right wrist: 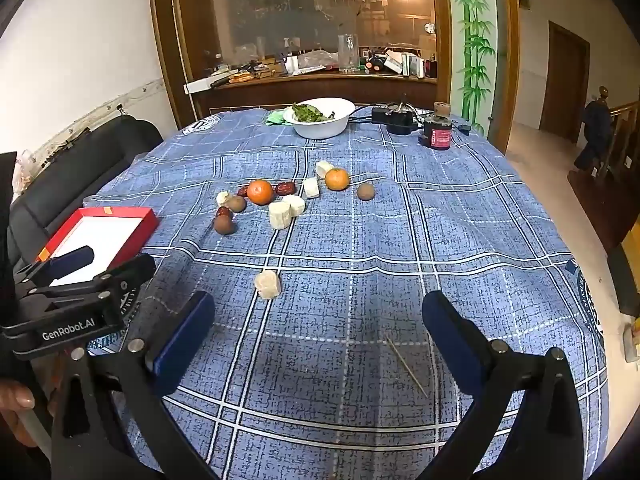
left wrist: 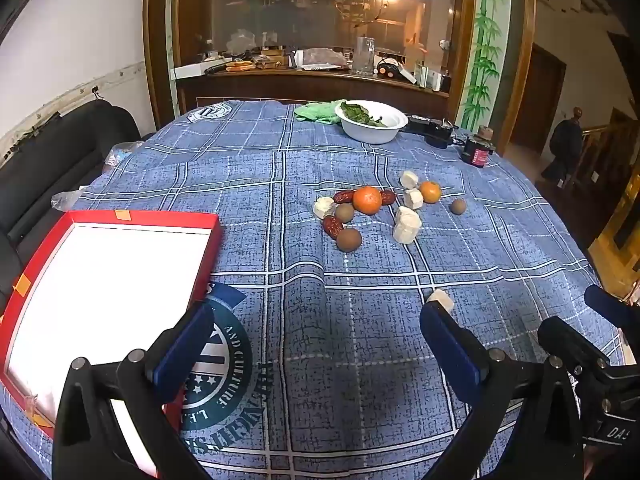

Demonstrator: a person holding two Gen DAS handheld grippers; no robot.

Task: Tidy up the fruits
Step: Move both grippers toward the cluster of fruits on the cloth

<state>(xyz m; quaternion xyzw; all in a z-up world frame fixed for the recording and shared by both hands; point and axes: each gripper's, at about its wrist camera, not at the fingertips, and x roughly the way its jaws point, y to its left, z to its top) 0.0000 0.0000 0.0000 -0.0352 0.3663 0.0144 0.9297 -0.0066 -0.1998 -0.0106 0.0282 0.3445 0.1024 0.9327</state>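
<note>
We hold the left tool [left wrist: 316,336] and the right tool [right wrist: 318,332] low over the near worktop [right wrist: 460,240], both spread wide and empty, ready to reach. The fruits lie loose in a cluster toward the far middle: a big orange [left wrist: 367,199], a small orange [left wrist: 430,191], red dates [left wrist: 333,226], brown round fruits [left wrist: 349,239] and white chunks [left wrist: 407,230]. One stray white piece [right wrist: 267,284] sits nearer us. The red tray [left wrist: 36,272] waits empty at near left, likely the sorting spot.

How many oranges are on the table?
2. One orange lies mid-cluster between red dates; the other orange lies further right, beside a white chunk. None looks hidden.
</note>
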